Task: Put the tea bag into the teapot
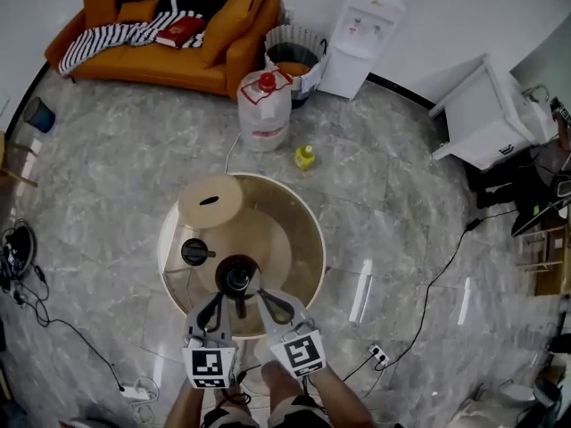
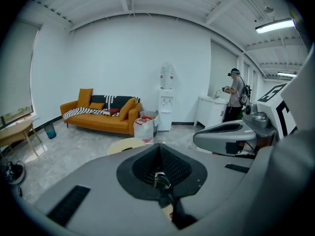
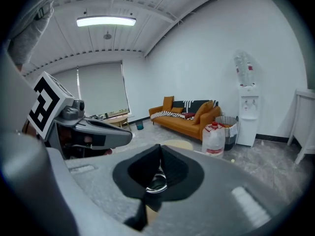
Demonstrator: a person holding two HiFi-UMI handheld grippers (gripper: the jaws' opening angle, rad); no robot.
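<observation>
The dark teapot [image 1: 237,275] stands near the front of the round wooden table [image 1: 299,239], its black lid [image 1: 197,251] lying off to its left. My left gripper [image 1: 230,300] and right gripper [image 1: 254,294] hang side by side just in front of and above the pot, with their tips nearly meeting. In the left gripper view the left gripper [image 2: 158,149] has its jaws pressed together, and a shiny teapot rim [image 2: 160,181] shows below them. The right gripper [image 3: 160,149] is likewise shut over that rim [image 3: 156,183]. I see no tea bag in any view.
A round pale wooden board [image 1: 210,201] lies on the table's far left. On the floor beyond stand a water jug [image 1: 264,107], a small yellow bottle [image 1: 305,156], a bin [image 1: 294,59], a dispenser [image 1: 361,29] and an orange sofa [image 1: 161,34]. A person [image 2: 237,96] stands at a far counter.
</observation>
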